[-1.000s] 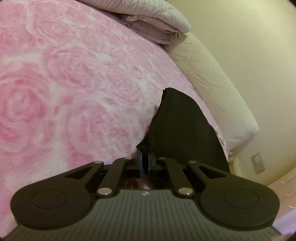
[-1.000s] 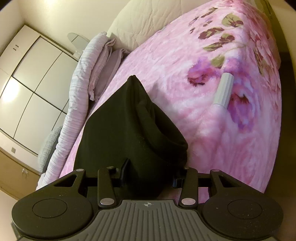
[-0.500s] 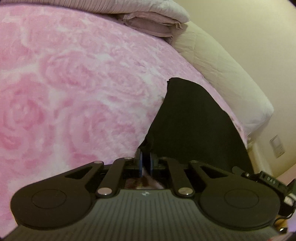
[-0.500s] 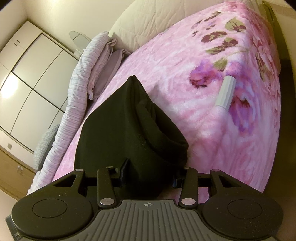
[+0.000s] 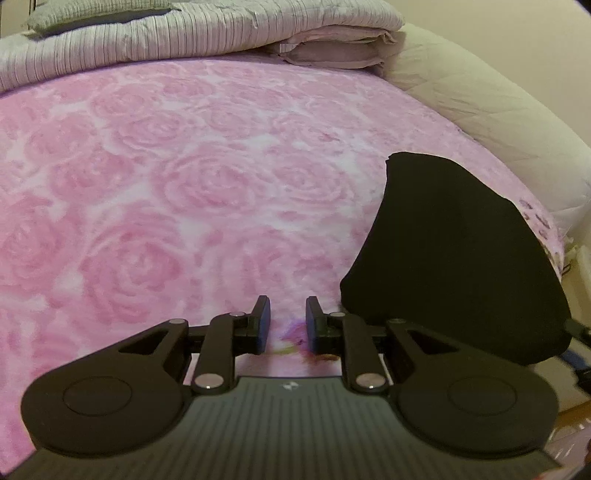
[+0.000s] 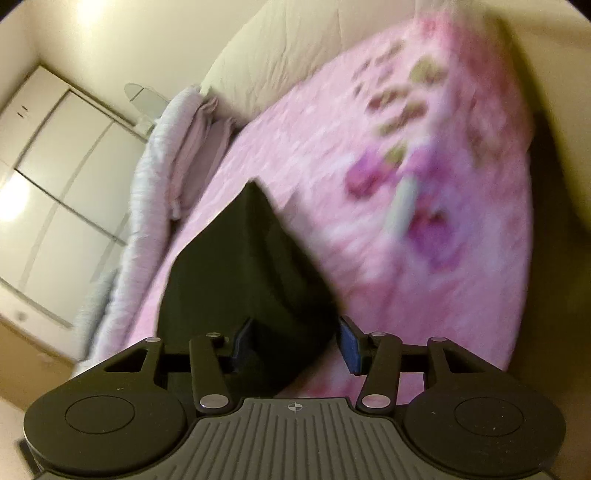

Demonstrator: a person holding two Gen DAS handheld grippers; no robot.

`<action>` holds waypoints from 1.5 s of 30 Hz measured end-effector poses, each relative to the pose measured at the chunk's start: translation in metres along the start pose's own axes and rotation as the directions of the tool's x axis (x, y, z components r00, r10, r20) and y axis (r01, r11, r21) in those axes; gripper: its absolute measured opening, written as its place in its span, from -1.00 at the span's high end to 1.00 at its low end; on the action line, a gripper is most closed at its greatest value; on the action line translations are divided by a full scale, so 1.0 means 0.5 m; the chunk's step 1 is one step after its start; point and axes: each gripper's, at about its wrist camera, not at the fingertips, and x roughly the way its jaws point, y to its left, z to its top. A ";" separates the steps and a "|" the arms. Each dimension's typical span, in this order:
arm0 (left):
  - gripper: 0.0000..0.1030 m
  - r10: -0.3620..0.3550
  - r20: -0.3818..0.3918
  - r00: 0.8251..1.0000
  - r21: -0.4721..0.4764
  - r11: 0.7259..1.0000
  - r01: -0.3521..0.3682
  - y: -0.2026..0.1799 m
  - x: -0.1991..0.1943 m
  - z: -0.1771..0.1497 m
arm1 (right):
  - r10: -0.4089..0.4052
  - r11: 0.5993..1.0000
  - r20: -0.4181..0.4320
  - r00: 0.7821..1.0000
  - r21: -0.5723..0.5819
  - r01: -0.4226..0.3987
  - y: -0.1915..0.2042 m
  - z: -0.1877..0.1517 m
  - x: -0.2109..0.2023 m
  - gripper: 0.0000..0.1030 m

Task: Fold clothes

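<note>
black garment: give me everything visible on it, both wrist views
The black garment is plain, dark, matte cloth with no visible print, folded into a compact wedge with a pointed far corner. It lies on the pink rose blanket. The left gripper is open, beside it, not touching. In the blurred right wrist view it sits between the open right gripper fingers; contact unclear.

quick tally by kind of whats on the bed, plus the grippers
black garment: 1
pink rose blanket: 1
folded bedding stack: 1
small white cylinder, blurred: 1
grippers: 2, left gripper and right gripper
total: 6
</note>
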 end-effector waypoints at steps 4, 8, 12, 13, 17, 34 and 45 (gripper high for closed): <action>0.71 -0.042 0.075 0.996 -0.004 0.999 0.042 -0.016 -0.039 0.004 | -0.029 0.981 0.139 0.990 -0.187 0.055 0.036 0.011 -0.050 0.04; 0.78 -0.170 0.163 0.972 0.022 0.985 0.169 -0.053 -0.077 -0.004 | 0.035 0.903 0.205 0.978 -0.427 0.057 0.096 -0.007 -0.076 0.16; 0.78 -0.356 0.160 0.920 0.133 0.932 0.338 -0.120 -0.081 -0.032 | 0.067 0.818 0.159 0.985 -0.574 0.037 0.129 -0.052 -0.048 0.27; 0.79 -0.385 0.153 0.910 0.161 0.919 0.361 -0.135 -0.077 -0.039 | 0.060 0.802 0.155 0.986 -0.596 0.045 0.130 -0.062 -0.038 0.27; 0.79 -0.331 0.087 0.939 0.216 0.927 0.307 -0.163 -0.013 -0.066 | 0.028 0.710 0.151 0.988 -0.699 0.087 0.128 -0.099 0.011 0.27; 0.93 -0.338 0.078 0.938 0.120 0.937 0.328 -0.118 -0.043 -0.072 | -0.028 0.791 0.112 0.993 -0.605 0.090 0.086 -0.057 -0.018 0.27; 0.93 -0.367 0.043 0.929 0.078 0.929 0.363 -0.135 -0.034 -0.083 | 0.095 0.906 0.038 0.995 -0.418 -0.071 0.011 -0.007 -0.035 0.38</action>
